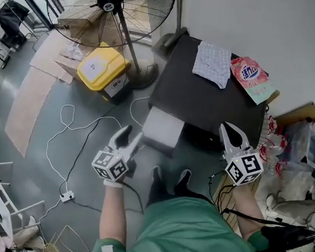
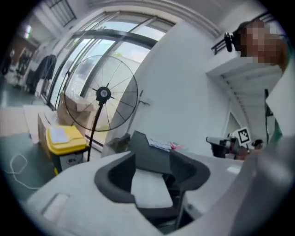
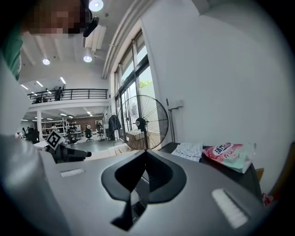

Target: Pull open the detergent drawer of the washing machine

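The black washing machine (image 1: pixel 199 100) lies below me in the head view. Its white detergent drawer (image 1: pixel 162 129) juts out from the front, toward the floor side. My left gripper (image 1: pixel 132 133) hovers just left of the drawer with its jaws apart and nothing between the pads. Through those jaws the left gripper view shows the drawer (image 2: pixel 147 184) farther off, below the left gripper (image 2: pixel 154 156). My right gripper (image 1: pixel 233 136) is over the machine's near right corner, apart from the drawer. In the right gripper view the right gripper (image 3: pixel 145 151) has its tips together and holds nothing.
A checked cloth (image 1: pixel 212 64) and a pink detergent bag (image 1: pixel 251 77) lie on the machine's top. A standing fan (image 1: pixel 116 3) and a yellow bin (image 1: pixel 101 67) stand beyond the drawer. White cables and a power strip (image 1: pixel 67 196) run over the floor. Clutter (image 1: pixel 300 144) fills the right.
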Demonstrator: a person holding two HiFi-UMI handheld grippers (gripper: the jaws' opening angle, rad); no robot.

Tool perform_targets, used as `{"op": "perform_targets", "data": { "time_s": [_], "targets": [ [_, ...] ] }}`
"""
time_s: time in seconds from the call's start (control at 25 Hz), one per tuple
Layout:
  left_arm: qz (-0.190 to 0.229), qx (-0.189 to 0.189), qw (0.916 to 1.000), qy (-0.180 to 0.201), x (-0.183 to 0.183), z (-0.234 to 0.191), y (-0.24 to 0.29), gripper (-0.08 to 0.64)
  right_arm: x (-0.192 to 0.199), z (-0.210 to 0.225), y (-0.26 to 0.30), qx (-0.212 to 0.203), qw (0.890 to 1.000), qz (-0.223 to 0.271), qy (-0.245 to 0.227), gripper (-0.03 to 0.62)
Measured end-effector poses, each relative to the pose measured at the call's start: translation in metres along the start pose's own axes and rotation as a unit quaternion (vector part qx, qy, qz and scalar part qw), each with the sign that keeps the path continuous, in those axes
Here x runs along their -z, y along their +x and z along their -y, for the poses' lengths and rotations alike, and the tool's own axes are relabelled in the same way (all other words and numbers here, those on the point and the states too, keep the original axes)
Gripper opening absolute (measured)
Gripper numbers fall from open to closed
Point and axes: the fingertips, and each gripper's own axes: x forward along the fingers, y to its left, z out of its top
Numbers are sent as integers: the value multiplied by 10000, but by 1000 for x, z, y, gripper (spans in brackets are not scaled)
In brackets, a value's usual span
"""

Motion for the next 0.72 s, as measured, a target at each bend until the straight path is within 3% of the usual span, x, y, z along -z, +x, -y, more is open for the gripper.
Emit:
{"op": "perform_targets", "data": {
  "time_s": [0.24, 0.48, 0.72],
  "targets": [
    [120, -888, 9897, 1116, -68, 7, 6, 161, -32, 14, 1, 138, 9993, 344, -68, -3],
    [428, -1009, 9765, 1854, -120, 36, 15, 105, -65, 17, 2, 243, 9969, 683, -304, -3],
    [738, -1137, 9681, 2106, -158, 45, 13, 101, -92, 15, -1, 343, 9931, 931, -628, -3]
  ]
}}
